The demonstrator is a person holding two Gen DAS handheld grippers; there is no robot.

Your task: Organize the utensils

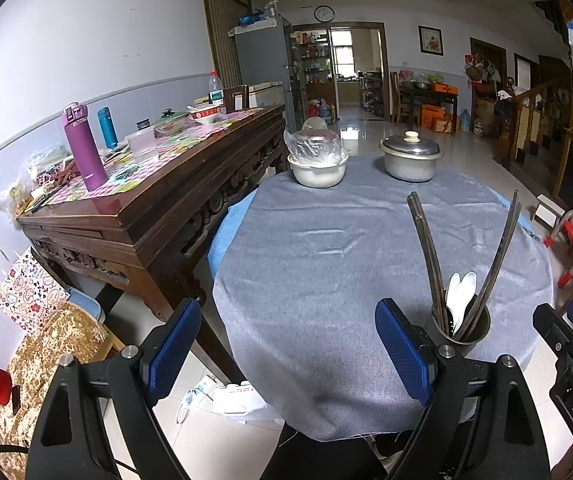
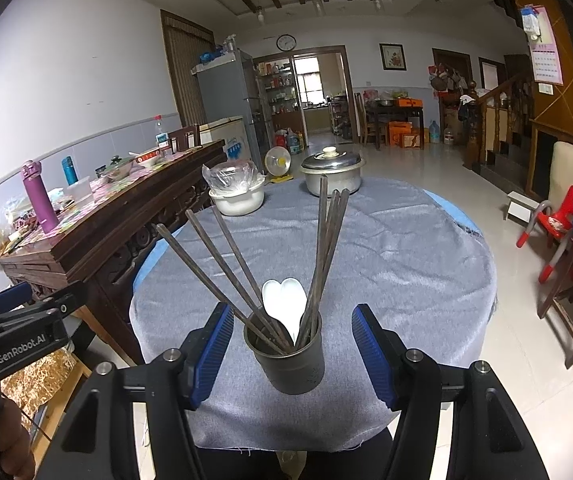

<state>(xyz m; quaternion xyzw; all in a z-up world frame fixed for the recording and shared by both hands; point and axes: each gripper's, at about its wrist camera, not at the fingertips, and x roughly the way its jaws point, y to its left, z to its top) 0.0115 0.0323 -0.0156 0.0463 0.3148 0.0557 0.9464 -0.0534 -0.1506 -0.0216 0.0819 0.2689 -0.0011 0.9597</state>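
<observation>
Wrinkled grey cloth [image 2: 386, 260] under dark cylindrical cup [image 2: 288, 360] of slender chopsticks [image 2: 222, 256].

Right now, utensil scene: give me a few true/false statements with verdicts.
1. The chopsticks and white spoons stand in the dark cup. True.
2. The right tool is clamped on the cup. False: its pads stand apart on either side of the cup, with visible gaps.
3. The left tool holds a spoon. False: it is open with nothing between its pads, only grey cloth beyond.
4. The metal pot at the far side of the table has its lid on. True.
5. The purple bottle lies on the round table. False: it stands upright on the wooden sideboard.
</observation>
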